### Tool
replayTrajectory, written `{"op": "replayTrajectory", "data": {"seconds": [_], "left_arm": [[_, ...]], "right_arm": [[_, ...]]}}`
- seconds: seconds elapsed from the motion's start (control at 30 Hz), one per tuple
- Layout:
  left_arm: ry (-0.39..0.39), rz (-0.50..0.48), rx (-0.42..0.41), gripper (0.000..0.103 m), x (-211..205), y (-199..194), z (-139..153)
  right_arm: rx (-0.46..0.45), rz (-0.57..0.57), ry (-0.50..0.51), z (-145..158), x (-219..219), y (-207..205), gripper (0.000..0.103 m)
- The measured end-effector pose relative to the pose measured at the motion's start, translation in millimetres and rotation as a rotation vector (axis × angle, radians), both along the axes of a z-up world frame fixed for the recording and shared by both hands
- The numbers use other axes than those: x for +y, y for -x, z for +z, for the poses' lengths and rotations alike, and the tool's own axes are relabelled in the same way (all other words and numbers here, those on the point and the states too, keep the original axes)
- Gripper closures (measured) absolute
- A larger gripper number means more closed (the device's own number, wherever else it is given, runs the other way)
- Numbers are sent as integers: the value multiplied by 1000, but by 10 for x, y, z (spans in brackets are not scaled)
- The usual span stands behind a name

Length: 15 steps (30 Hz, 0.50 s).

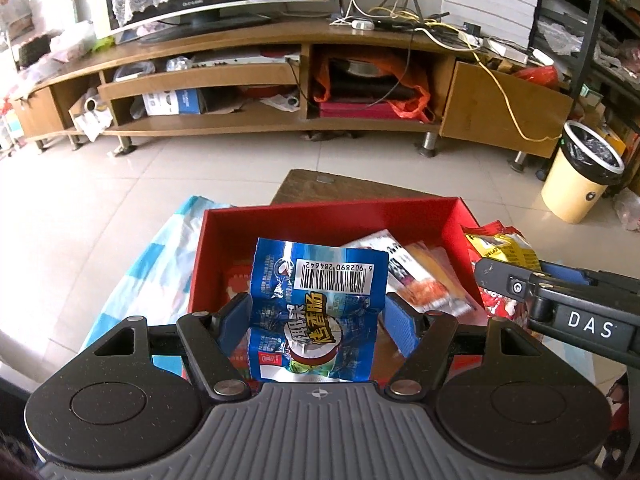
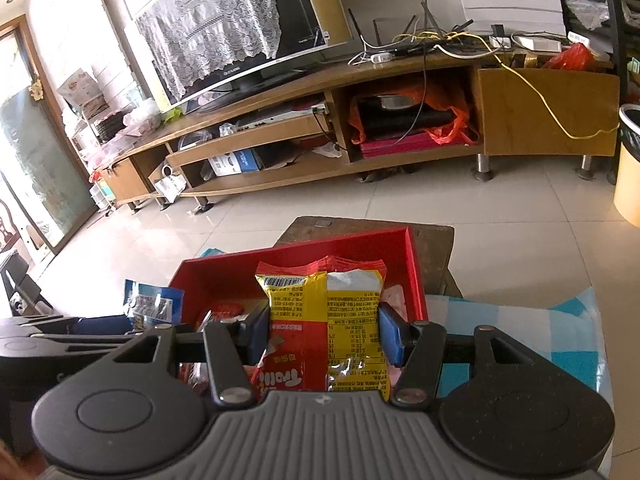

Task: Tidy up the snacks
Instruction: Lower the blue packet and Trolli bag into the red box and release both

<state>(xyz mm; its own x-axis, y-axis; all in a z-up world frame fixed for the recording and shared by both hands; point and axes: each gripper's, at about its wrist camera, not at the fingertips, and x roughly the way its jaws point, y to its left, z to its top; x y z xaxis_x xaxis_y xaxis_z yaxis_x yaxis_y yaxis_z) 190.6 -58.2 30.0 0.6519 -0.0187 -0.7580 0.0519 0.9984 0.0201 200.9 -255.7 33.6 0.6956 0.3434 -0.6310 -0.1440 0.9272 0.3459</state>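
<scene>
the left gripper (image 1: 316, 312) is clenched on a blue snack packet (image 1: 316, 300), its two blue pads pressing the packet's sides so the foil creases between them; the packet stands upright with its barcode at the top, upside down to the camera, and it hangs over the near part of the red box (image 1: 328, 212). inside the box, past the packet, lie a white wrapper and a clear packet with orange pieces (image 1: 432, 280), loosely piled against the right wall. the right gripper (image 2: 322, 334) is grasping a yellow and red snack packet (image 2: 324, 312) in the same way, pads squeezed on both edges, the packet upright with its printed back toward the camera and its top edge above the fingers. it is held over the near right side of the red box (image 2: 414, 264), in front of the box's far wall. in the left wrist view the right gripper comes in from the right edge, just beside the box's right wall, with the yellow and red packet showing above its fingers. the box sits on a blue and white checked cloth (image 2: 520, 320), with a dark wooden table (image 2: 424, 240) beyond it on the tiled floor.
</scene>
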Motion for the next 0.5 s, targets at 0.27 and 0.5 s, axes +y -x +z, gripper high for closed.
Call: {"op": "replayTrajectory", "data": {"seconds": [0.27,0.5], "left_arm": [[-27,21,33,26,22,-179,-151],[-55,21,49,26,47,-229,-216]], "right_arm": [[34,2,19,-191,64,-206,49],[67,24,35,-323,180,-302,49]]}}
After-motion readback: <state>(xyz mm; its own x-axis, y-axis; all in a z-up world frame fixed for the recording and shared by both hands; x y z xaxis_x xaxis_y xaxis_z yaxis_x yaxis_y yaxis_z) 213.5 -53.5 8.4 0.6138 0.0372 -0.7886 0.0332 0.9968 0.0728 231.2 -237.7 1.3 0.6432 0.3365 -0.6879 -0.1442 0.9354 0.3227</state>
